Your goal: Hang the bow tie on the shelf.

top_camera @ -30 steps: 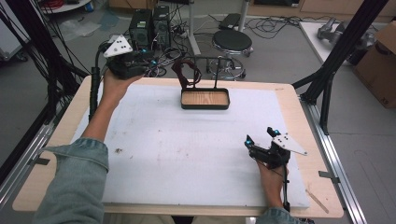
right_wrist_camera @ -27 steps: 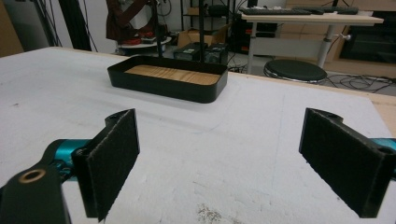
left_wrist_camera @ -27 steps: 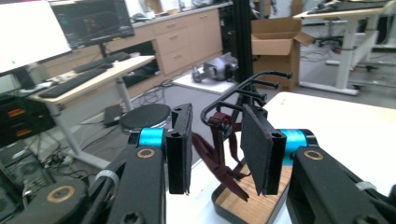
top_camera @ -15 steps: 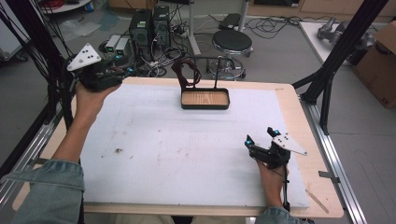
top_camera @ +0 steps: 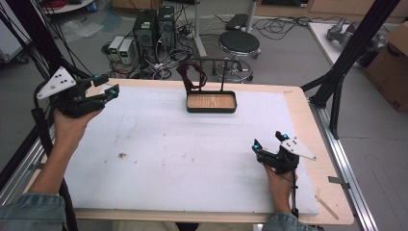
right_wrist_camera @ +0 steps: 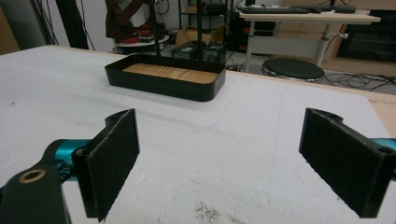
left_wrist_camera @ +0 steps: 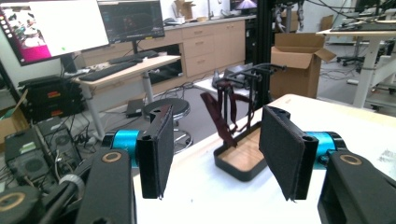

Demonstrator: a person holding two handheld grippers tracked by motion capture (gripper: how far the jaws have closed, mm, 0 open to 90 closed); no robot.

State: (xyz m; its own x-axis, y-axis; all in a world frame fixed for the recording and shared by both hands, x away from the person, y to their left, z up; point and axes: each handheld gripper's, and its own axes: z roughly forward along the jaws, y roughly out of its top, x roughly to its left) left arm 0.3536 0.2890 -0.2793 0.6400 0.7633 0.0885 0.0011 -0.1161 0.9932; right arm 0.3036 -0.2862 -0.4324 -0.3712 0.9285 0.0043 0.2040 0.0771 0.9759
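Observation:
A black tray with a wooden floor (top_camera: 211, 102) stands at the far middle of the white mat, with a black rack rising from it. A dark red strap (top_camera: 191, 77) hangs from that rack's left side; it also appears as the strap (left_wrist_camera: 219, 116) over the tray (left_wrist_camera: 240, 161) in the left gripper view. My left gripper (top_camera: 107, 85) is held above the table's far left corner, open and empty, jaws pointing right toward the tray. My right gripper (top_camera: 267, 140) rests low over the mat near the front right, open, nothing between its jaws. The tray (right_wrist_camera: 166, 77) lies ahead of it.
The white mat (top_camera: 183, 154) covers most of the wooden table, with small dark specks (top_camera: 121, 155) at the left. A round stool (top_camera: 239, 43) and computer boxes (top_camera: 154, 26) stand on the floor behind the table. Black frame posts (top_camera: 356, 48) rise at both sides.
My left gripper has drawn back from the tray to the table's far left corner and sunk a little lower. The right gripper has stayed put.

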